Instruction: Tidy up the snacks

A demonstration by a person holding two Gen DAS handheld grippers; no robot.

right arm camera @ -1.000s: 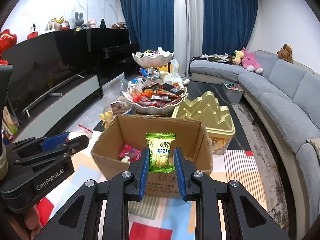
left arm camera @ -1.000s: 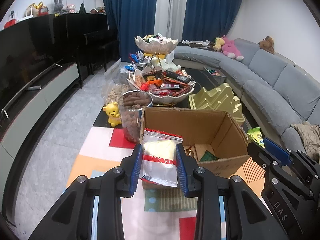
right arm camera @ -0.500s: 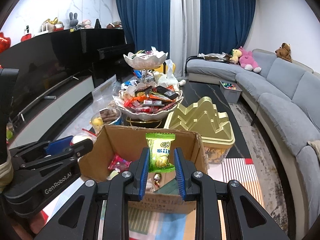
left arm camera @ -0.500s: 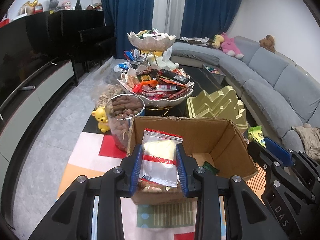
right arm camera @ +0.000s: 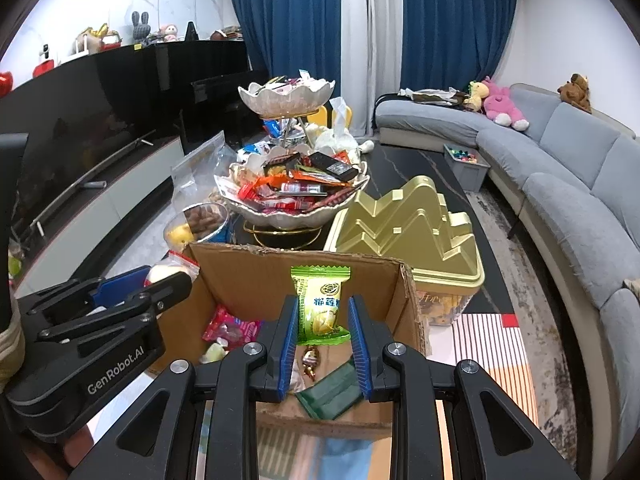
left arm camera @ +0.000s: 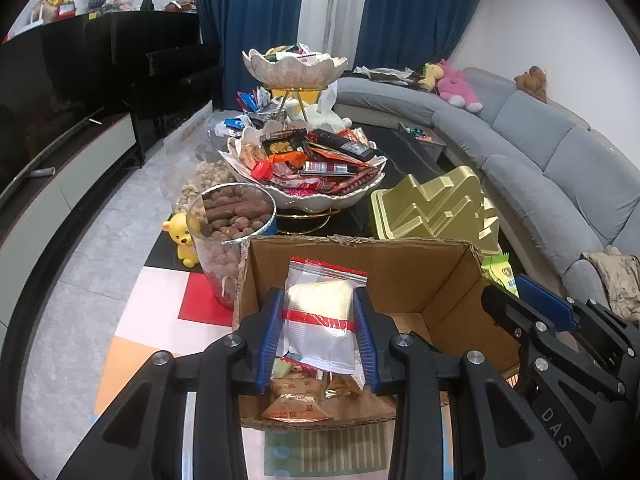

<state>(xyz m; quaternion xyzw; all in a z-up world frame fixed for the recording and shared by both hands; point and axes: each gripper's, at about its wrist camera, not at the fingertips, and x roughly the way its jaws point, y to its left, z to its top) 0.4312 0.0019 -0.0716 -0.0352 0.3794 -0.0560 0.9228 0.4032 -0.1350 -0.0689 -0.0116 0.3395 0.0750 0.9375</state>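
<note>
Cardboard box (left arm camera: 404, 276), open at the top, stands on the worktop (left arm camera: 160, 320) with both tongs held over it. The left tongs (left arm camera: 318, 336) have a clear packet (left arm camera: 320, 320) with a pale cake and a red band between their blue pads; their jaws have just been opening a little, and the packet hangs tilted with the pads against its sides. Below it in the box lie orange-brown wrapped biscuits (left arm camera: 294, 404). The right tongs (right arm camera: 323, 340) are clamped on a green packet (right arm camera: 321, 304), upright above the box's right half. Under them lie a dark green wrapper (right arm camera: 332, 394), a small gold sweet (right arm camera: 310, 360) and a red packet (right arm camera: 232, 326). Just behind the box stand a jar (left arm camera: 236, 216) of brown snacks at left, a tiered bowl stand (left arm camera: 308, 176) heaped with wrappers in the middle, and a gold lid (right arm camera: 408, 224) shaped like steps at right. A yellow bear (left arm camera: 184, 236) sits beside the jar.
</note>
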